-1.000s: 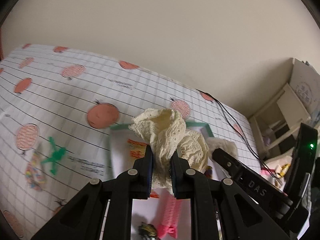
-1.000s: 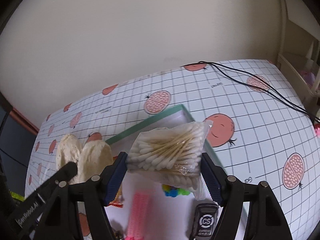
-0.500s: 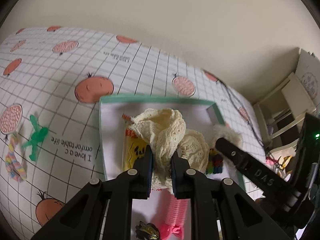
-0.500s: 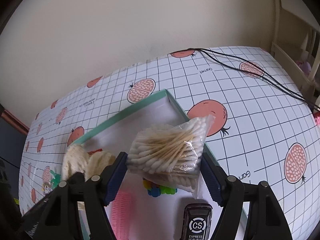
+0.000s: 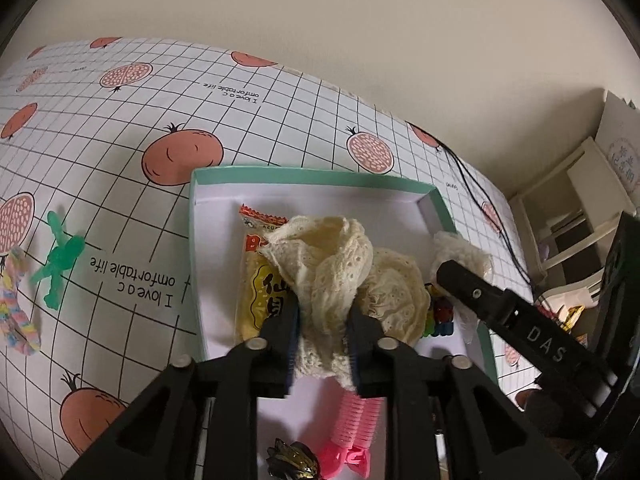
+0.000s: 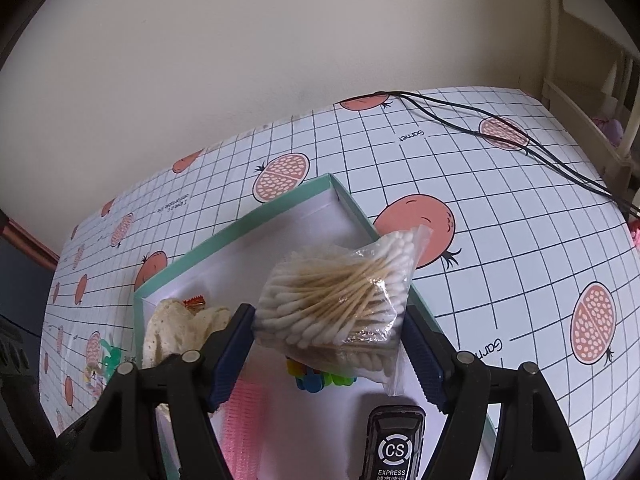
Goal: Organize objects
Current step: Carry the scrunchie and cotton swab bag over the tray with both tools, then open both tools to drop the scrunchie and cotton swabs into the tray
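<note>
Left claw (image 5: 322, 326) pinching cream lace cloth (image 5: 340, 276); right claw (image 6: 330, 344) clamping cotton-swab bag (image 6: 340, 304). "CS EXPRESS" fob (image 6: 394, 446) only in right view; "I love a comfortable life" on worktop (image 5: 132, 284).

Black plastic left gripper (image 5: 322, 330), silver screws, blue-padded jaws, right gripper (image 6: 332, 346) marked "DAS"

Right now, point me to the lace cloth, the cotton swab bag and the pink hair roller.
lace cloth (image 5: 340, 276), left wrist view, bunched middle fold.
cotton swab bag (image 6: 340, 304), right wrist view, wooden sticks at centre.
pink hair roller (image 5: 358, 416), left wrist view, ribbed barrel.
</note>
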`<action>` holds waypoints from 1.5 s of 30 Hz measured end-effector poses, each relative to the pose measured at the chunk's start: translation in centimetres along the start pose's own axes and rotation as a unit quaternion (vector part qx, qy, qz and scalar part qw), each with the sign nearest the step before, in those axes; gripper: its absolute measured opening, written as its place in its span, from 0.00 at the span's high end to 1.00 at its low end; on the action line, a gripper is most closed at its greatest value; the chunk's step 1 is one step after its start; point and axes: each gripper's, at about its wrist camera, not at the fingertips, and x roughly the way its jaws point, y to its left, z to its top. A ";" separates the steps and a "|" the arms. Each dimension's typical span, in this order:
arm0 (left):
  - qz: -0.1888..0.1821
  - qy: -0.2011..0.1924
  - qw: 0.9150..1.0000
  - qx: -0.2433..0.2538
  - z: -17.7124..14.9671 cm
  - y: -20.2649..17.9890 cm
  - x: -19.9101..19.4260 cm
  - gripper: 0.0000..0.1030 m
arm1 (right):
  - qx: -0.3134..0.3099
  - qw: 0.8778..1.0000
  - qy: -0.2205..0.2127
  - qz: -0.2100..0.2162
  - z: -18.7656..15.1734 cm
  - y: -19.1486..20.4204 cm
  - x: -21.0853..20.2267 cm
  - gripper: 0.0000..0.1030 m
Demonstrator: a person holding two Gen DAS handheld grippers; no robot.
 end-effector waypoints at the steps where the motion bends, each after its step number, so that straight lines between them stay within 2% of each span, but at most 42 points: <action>1: 0.001 0.001 1.000 -0.003 0.1 0.1 -0.1 0.69 | 0.003 1.000 0.001 0.000 0.0 -0.1 0.0 0.26; 6: 0.000 0.003 1.000 -0.011 0.6 0.1 -0.5 0.54 | 0.007 1.000 0.004 0.009 0.2 -0.2 -0.3 0.24; 12: -0.003 -0.007 1.000 -0.002 1.2 -0.5 -1.9 0.48 | 0.003 1.000 -0.005 0.014 0.9 0.0 -1.4 0.24; 20: -0.002 -0.041 0.999 0.004 2.4 -1.4 -4.5 0.48 | -0.011 0.999 -0.026 0.017 2.1 1.3 -4.2 0.24; 24: 0.014 -0.053 0.998 0.004 2.9 -1.4 -5.7 0.48 | -0.029 0.999 -0.031 0.020 2.4 2.3 -5.1 0.24; 30: 0.043 -0.060 0.997 0.004 3.3 -0.9 -6.3 0.48 | -0.045 0.999 -0.022 0.015 2.3 3.6 -5.3 0.24; 37: 0.072 -0.062 0.995 -0.006 3.3 0.2 -6.3 0.46 | -0.063 0.998 0.012 -0.004 1.8 4.5 -4.9 0.24; 41: 0.078 -0.065 0.995 -0.016 3.4 0.8 -6.5 0.39 | -0.078 0.997 0.013 -0.008 1.5 5.2 -4.8 0.24; 42: 0.078 -0.064 0.995 -0.021 3.5 1.0 -6.5 0.39 | -0.081 0.997 0.011 -0.005 1.4 5.4 -4.8 0.22; 45: 0.087 -0.064 0.994 -0.029 3.7 1.6 -6.7 0.38 | -0.089 0.996 0.009 -0.005 1.3 5.8 -4.9 0.08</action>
